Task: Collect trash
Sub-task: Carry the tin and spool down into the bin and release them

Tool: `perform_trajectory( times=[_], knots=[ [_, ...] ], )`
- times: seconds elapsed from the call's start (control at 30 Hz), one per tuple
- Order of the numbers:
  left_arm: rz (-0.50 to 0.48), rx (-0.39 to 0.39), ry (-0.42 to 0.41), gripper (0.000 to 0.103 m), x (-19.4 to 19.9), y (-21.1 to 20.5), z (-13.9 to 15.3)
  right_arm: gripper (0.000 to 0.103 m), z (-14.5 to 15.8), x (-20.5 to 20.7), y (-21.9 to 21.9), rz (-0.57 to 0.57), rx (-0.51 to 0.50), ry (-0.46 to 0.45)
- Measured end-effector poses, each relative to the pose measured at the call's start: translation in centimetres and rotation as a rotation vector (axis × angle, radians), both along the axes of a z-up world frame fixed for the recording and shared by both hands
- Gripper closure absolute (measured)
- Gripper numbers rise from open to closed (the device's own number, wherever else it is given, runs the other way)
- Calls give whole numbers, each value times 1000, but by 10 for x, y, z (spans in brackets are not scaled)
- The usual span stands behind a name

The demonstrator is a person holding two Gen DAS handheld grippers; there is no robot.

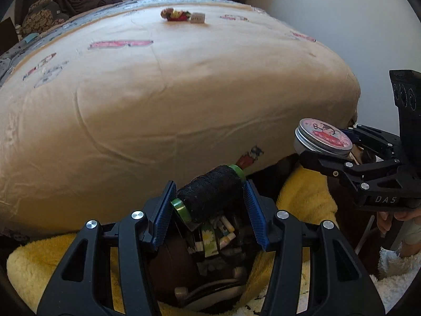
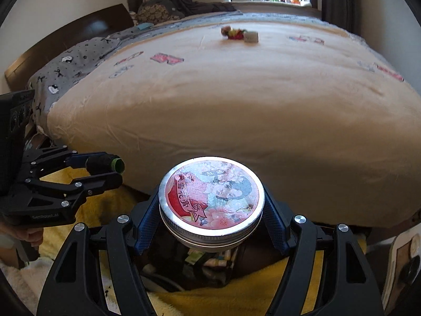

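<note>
left gripper [image 1: 210,205] clamps a spool of black thread [image 1: 210,194] between its blue ribbed pads [image 1: 254,210], pads pressing on the two green end flanges. spool long axis runs across the jaws, slanted from lower left to upper right in the left wrist view; near flange sits low by the left pad, far flange higher by the right pad. thread wound tight, rough matte surface, cylinder shape.

right gripper [image 2: 211,210] grips a round metal tin [image 2: 210,200] by its sides, blue pads on left and right of the rim. tin upright, lid facing up toward the camera, flat short cylinder, silver threaded wall, lid printed with a pink and red picture and a red banner. in the left wrist view the same tin [image 1: 325,137] shows side on in the right gripper [image 1: 326,152], tilted a little.

both grippers sit over a dark open container [image 1: 210,263] of small items, tubes and packets, blurry, resting on yellow fluffy fabric [image 1: 305,197]. beyond is a bed with a smooth beige blanket [image 1: 171,92]; far back on it a small colourful toy [image 1: 175,15] just beside a small white box [image 1: 197,18]. part of a hand [image 1: 402,216] shows under the right gripper body.
</note>
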State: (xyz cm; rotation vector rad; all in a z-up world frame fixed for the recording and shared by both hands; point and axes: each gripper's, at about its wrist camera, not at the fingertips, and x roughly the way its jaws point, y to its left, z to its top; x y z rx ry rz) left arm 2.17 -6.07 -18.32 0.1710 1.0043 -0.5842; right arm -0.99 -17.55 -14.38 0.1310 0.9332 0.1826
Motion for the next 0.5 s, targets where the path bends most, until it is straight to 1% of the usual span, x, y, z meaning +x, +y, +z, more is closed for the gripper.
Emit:
perform_trajectory(
  times=[0.13,0.23,0.33,0.43,0.5],
  knots=[
    [-26,47,114,53,1,-3,-45,32,-40,1,10,2,-5,116],
    [-22,78,206,53,7,-5,-79,32,-67,6,18,2,-19,198],
    [-10,96,288,53,12,-5,-110,32,-90,14,22,-10,-1,268],
    [-8,123,333,53,13,-7,-132,32,-108,19,24,-37,22,325],
    [-11,126,361,53,12,-8,-142,32,-120,22,24,-55,50,360]
  ],
)
